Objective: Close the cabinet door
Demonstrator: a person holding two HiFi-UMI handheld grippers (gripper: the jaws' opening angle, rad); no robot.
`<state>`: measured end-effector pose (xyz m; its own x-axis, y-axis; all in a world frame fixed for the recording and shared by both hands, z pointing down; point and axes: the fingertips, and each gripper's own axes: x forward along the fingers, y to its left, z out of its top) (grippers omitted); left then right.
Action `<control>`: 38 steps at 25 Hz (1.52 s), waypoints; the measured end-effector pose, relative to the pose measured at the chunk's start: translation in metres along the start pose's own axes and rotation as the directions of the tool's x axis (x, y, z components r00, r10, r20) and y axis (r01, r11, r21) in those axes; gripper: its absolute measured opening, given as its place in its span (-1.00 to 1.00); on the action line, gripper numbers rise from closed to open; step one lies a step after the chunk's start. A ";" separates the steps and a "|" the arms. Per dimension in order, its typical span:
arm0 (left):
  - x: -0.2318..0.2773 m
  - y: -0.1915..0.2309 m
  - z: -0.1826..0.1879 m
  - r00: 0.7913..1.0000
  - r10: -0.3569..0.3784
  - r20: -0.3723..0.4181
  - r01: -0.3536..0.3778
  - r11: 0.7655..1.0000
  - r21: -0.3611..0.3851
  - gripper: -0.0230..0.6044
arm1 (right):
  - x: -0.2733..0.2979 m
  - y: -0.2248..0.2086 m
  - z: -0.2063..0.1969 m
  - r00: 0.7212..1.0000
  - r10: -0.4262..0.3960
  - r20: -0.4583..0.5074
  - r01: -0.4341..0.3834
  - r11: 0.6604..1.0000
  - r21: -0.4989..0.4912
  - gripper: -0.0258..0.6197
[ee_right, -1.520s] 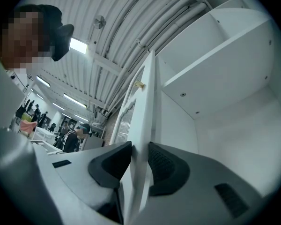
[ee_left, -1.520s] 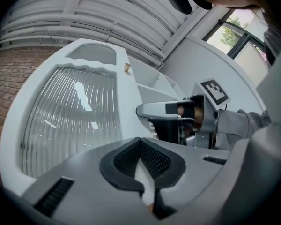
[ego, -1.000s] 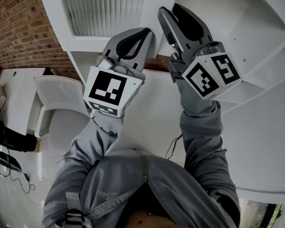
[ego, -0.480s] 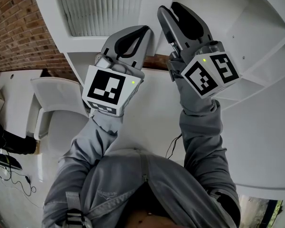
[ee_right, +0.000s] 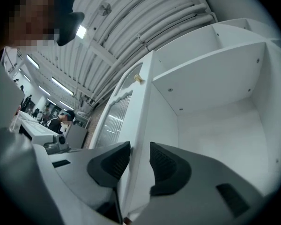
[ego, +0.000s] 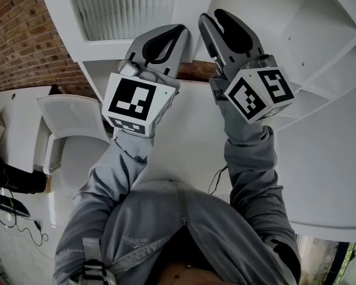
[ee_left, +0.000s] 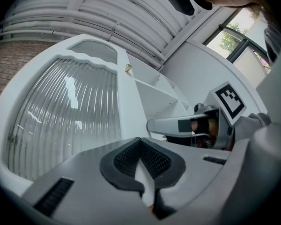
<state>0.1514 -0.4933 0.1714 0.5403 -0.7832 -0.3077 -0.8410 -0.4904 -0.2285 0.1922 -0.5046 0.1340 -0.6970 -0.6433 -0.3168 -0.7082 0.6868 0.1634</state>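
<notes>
While the head view looks up, the left gripper (ego: pixel 179 31) and the right gripper (ego: pixel 213 15) are both raised to the white cabinet door with ribbed glass (ego: pixel 127 8). It stands open, swung out left of the white shelved cabinet (ego: pixel 296 22).

In the left gripper view, its dark fingers (ee_left: pixel 124 161) are pressed together at the tips, with the door's glass beyond them on the left.

In the right gripper view, the fingers (ee_right: pixel 110 165) are spread, having just been opening, and the door's free edge runs between them. A small brass knob (ee_right: pixel 138 78) sits farther up that edge.
</notes>
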 end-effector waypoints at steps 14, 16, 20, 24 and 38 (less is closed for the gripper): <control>-0.024 -0.013 -0.005 0.998 -0.019 -0.054 0.018 1.000 -0.025 -0.91 | -0.060 0.024 -0.045 0.981 -0.141 -0.133 0.142 0.990 0.002 -0.83; -0.034 -0.018 -0.010 0.998 -0.021 -0.066 0.019 0.999 -0.034 -0.91 | -0.068 0.032 -0.051 0.977 -0.160 -0.138 0.161 0.987 -0.003 -0.84; -0.053 -0.020 -0.023 0.994 -0.014 -0.107 0.008 0.999 -0.050 -0.91 | -0.079 0.043 -0.057 0.967 -0.210 -0.146 0.212 0.977 -0.006 -0.84; -0.075 -0.025 -0.046 0.987 -0.004 -0.163 -0.004 0.999 -0.050 -0.91 | -0.097 0.052 -0.067 0.956 -0.257 -0.145 0.263 0.965 0.022 -0.84; -0.156 -0.054 -0.111 0.954 0.043 -0.298 -0.052 0.998 -0.020 -0.91 | -0.155 0.101 -0.137 0.910 -0.344 -0.232 0.342 0.938 -0.048 -0.84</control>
<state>0.1095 -0.3870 0.3345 0.4705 -0.8820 -0.0279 -0.8681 -0.4569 -0.1939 0.2135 -0.3821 0.3270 -0.4167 -0.9000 -0.1277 -0.9086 0.4078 0.0900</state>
